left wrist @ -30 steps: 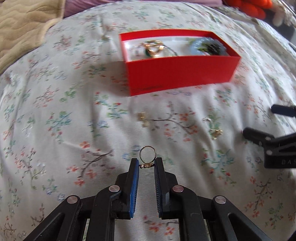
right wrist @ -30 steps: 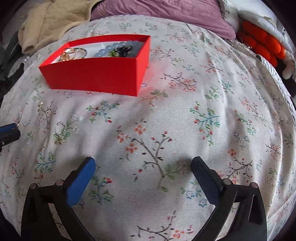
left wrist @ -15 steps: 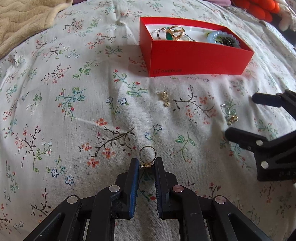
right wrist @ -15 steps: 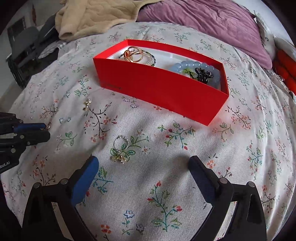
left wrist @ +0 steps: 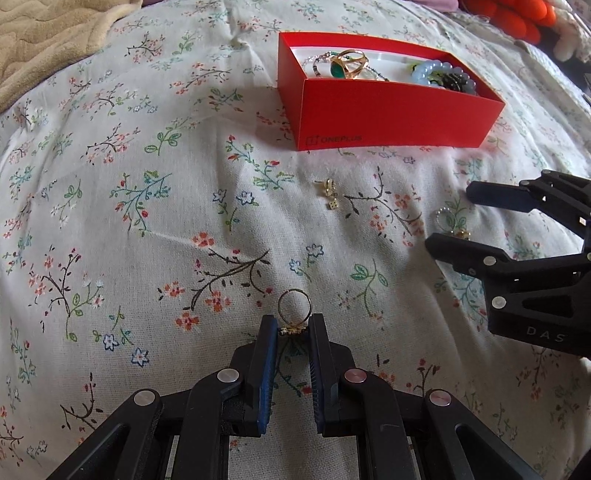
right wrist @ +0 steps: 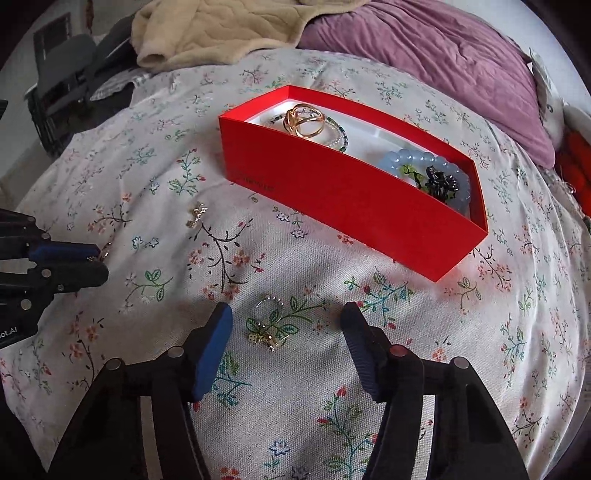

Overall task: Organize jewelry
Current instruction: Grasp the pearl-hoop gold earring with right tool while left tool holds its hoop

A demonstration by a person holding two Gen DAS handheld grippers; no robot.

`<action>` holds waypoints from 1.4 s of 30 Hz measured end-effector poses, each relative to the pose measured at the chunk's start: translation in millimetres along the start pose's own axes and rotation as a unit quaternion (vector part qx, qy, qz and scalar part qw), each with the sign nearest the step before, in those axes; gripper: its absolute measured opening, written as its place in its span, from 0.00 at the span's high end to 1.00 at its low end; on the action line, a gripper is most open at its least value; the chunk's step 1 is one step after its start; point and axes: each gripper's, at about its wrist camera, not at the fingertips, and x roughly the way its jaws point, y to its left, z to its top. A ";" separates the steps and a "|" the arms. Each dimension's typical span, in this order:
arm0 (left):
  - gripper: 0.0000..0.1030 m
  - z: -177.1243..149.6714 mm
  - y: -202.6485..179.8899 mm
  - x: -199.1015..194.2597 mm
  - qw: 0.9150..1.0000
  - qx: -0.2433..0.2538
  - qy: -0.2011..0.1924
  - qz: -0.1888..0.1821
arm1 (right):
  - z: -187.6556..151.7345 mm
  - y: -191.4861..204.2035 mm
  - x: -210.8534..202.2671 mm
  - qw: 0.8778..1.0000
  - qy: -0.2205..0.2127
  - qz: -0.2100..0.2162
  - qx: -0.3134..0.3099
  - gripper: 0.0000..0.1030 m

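My left gripper (left wrist: 294,325) is shut on a thin gold ring (left wrist: 294,308), held upright above the floral bedspread. A red box (left wrist: 388,110) lies beyond it with a gold green-stone ring (left wrist: 349,64) and a pale blue bead bracelet (left wrist: 432,72) inside. My right gripper (right wrist: 286,321) hovers low with its jaws closing, a pearl ring with gold charm (right wrist: 267,325) lying between them, untouched. In the left wrist view the right gripper (left wrist: 458,218) stands at the right edge around that ring (left wrist: 448,221). A small gold earring (left wrist: 328,192) lies loose on the cloth.
The red box (right wrist: 351,195) sits just beyond the right gripper. A beige blanket (right wrist: 221,26) and a purple pillow (right wrist: 424,55) lie at the bed's far end. Orange items (left wrist: 513,14) sit at the far right. Dark furniture (right wrist: 62,85) stands off the bed's left.
My right gripper swung left to the pearl ring, and its jaws have narrowed around it. The left gripper kept its hold on the gold ring; the box now looks nearer in its view.
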 end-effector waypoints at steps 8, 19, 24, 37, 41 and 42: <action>0.89 -0.1 0.6 -0.4 1.000 -0.002 0.000 -0.001 | 0.0 7.1 -2.4 1.000 -0.002 0.005 -0.017 0.54; 0.89 0.1 0.2 -0.7 1.000 -0.002 0.000 -0.001 | 2.5 11.0 -1.2 1.000 -0.001 0.014 -0.024 0.72; 0.89 -0.1 0.2 -0.9 1.000 -0.002 -0.001 -0.001 | 3.6 15.3 -1.1 0.999 -0.001 0.014 -0.036 0.84; 0.89 -0.3 0.3 -1.5 1.000 -0.002 -0.001 -0.001 | 4.7 17.9 -5.8 0.999 -0.008 0.007 -0.040 0.85; 0.89 -0.2 0.2 -1.5 1.000 -0.001 -0.002 -0.001 | 6.0 18.0 -9.9 0.999 -0.013 0.005 -0.040 0.85; 0.89 -0.4 0.2 -1.5 1.000 -0.001 -0.002 -0.001 | 6.4 17.9 -10.9 0.999 -0.015 0.006 -0.040 0.85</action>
